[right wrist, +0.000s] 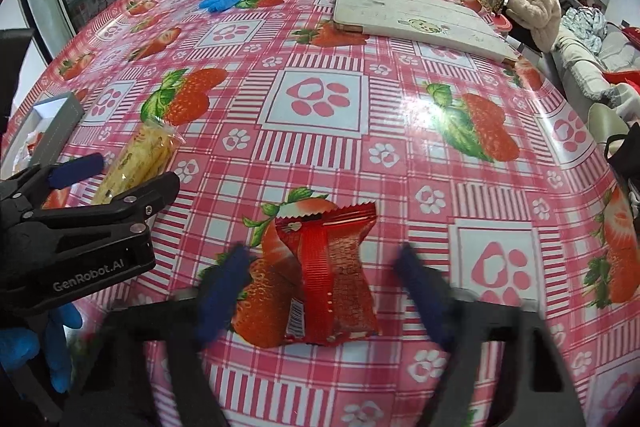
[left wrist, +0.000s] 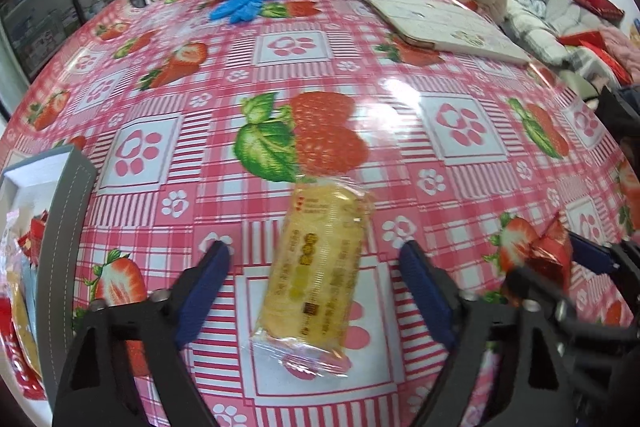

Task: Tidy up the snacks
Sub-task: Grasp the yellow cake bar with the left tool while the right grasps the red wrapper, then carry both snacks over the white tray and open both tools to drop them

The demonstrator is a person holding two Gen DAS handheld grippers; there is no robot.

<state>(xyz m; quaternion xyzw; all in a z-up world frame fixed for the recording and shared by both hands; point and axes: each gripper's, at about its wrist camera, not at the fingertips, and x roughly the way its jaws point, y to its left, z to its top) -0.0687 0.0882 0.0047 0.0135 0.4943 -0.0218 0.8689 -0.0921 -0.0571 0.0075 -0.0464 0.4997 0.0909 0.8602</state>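
Left wrist view: left gripper (left wrist: 314, 269) spread wide around yellow clear-wrapped biscuit packet (left wrist: 316, 275), untouched.
Right wrist view: right gripper (right wrist: 320, 279) parted around red foil snack packet (right wrist: 334, 275).

Left gripper (left wrist: 314, 267) spread wide around yellow cracker packet (left wrist: 318, 273), pads clear of wrapper. Packet flat on strawberry tablecloth (left wrist: 400, 131). Grey box (left wrist: 64, 219) far left, snacks inside. Red packet (left wrist: 550, 251) far right.
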